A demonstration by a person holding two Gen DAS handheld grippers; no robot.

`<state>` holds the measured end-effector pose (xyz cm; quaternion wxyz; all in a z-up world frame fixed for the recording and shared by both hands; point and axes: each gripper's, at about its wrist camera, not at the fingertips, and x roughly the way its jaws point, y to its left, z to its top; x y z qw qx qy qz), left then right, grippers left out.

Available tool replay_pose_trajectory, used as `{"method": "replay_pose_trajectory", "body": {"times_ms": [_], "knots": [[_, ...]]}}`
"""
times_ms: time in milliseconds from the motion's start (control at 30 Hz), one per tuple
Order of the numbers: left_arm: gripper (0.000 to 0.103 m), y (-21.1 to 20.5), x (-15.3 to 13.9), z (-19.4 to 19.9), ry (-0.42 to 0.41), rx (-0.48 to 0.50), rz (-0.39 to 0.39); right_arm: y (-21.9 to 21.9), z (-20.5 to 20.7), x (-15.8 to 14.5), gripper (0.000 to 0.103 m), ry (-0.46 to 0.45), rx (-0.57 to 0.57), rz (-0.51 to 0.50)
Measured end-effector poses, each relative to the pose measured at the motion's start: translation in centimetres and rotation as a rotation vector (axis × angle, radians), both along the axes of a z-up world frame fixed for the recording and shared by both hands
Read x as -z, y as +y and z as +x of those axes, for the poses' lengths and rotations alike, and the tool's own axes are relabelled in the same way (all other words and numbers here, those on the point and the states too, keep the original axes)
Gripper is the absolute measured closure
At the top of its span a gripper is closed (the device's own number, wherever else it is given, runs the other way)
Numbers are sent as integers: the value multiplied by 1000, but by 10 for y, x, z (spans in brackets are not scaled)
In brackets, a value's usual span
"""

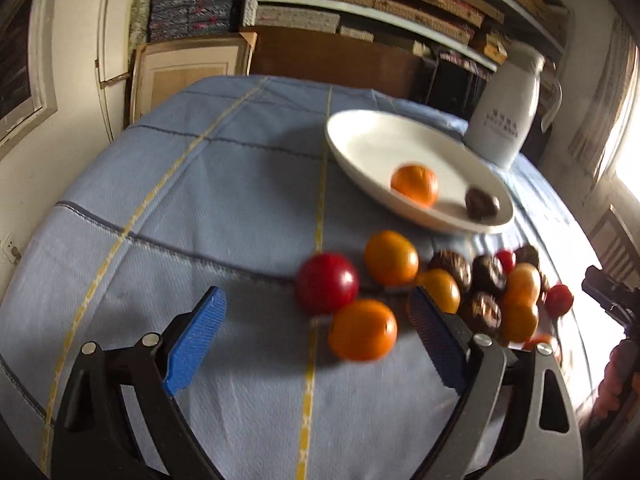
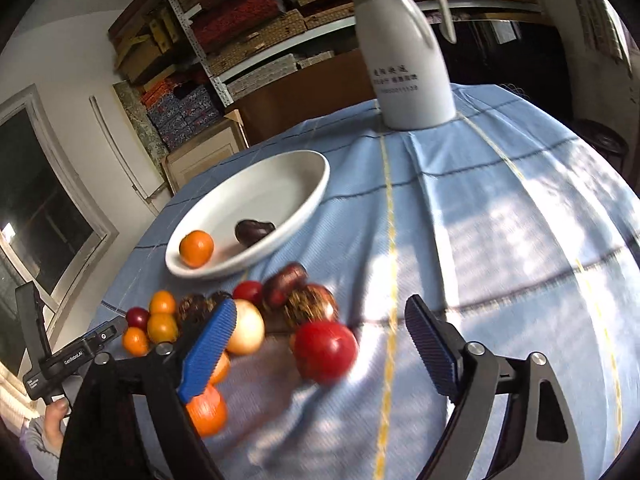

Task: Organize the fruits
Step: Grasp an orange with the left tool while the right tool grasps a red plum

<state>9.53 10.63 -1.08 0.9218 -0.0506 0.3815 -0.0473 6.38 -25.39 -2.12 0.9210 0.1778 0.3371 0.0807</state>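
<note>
Left wrist view: left gripper (image 1: 316, 320) spread, empty. Right gripper (image 2: 320, 332) likewise. Bowl (image 1: 360, 128) holding two fruits; pile (image 1: 460, 292) mostly unsorted.

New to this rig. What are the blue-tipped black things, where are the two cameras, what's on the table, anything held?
No robot: a person carries two handheld grippers, each with a fisheye camera looking along its blue-padded fingers. The left gripper and right gripper are both open and hold nothing. On the blue tablecloth lies a loose pile of fruit: oranges, red fruits and dark brown ones. The white bowl already holds one orange and one dark fruit. A white jug stands behind.
</note>
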Motion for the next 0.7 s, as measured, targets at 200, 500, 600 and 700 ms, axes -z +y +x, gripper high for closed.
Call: {"method": "replay_pose_trajectory", "body": {"times_ms": [200,500,600,700], "knots": [[12,-15,6,-5,28,47,59,-2,-9,5,15,9,7,1],[30,-17,16,6,102,77,50,-1,1,17,15,97,7,-2],[41,-20,17,7,100,89,50,2,2,19,15,103,-10,-11],[51,-22,16,7,94,105,52,7,7,21,21,121,-40,-23]]}}
